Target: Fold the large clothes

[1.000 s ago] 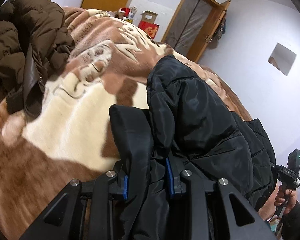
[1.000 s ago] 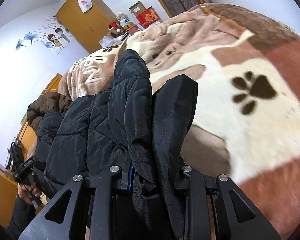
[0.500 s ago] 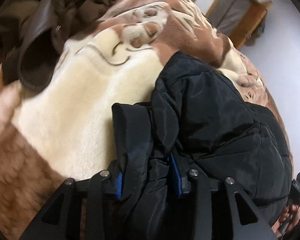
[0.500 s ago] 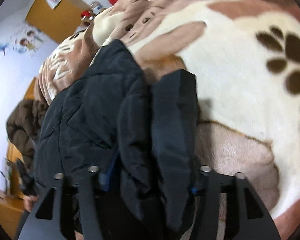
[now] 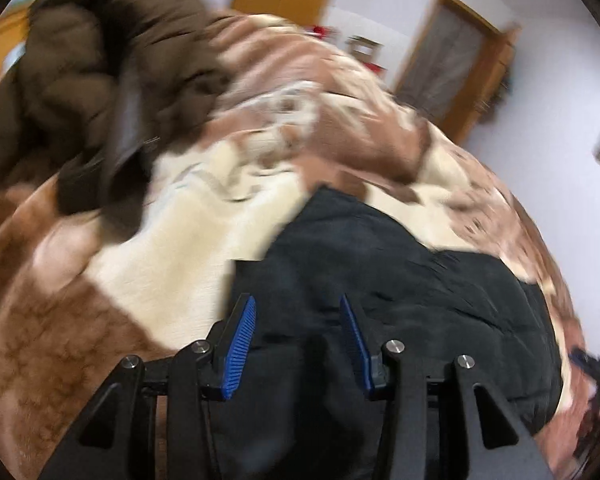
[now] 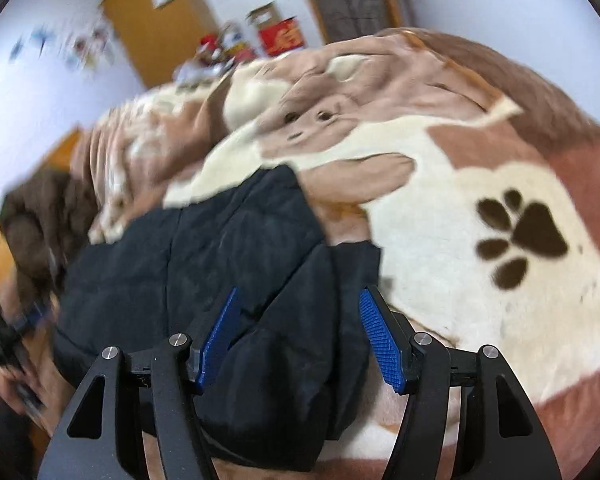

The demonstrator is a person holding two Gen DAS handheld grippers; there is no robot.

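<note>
A black padded jacket (image 5: 400, 280) lies on the bed blanket (image 5: 172, 248). My left gripper (image 5: 297, 300) hovers just over its near edge. Its jaws are opening, the blue pads (image 5: 244, 332) stand apart and bare, and the cloth lies below them, not pinched. In the right wrist view the same black jacket (image 6: 220, 248) spreads to the left over the blanket (image 6: 480, 152). My right gripper (image 6: 299, 292) is open above a folded corner of it, with the pads (image 6: 380, 332) clear of the fabric. Both views are blurred by motion.
A brown padded coat (image 5: 100, 64) is heaped at the far left of the bed and shows again as a brown coat (image 6: 36, 220) at the left edge. A wooden wardrobe (image 6: 160, 24), boxes (image 6: 280, 36) and a door (image 5: 452, 60) stand beyond the bed.
Both grippers were shut on the jacket's raised edge. They have let go, and the jacket now lies flat on the blanket. Both have drawn back and sunk a little.
</note>
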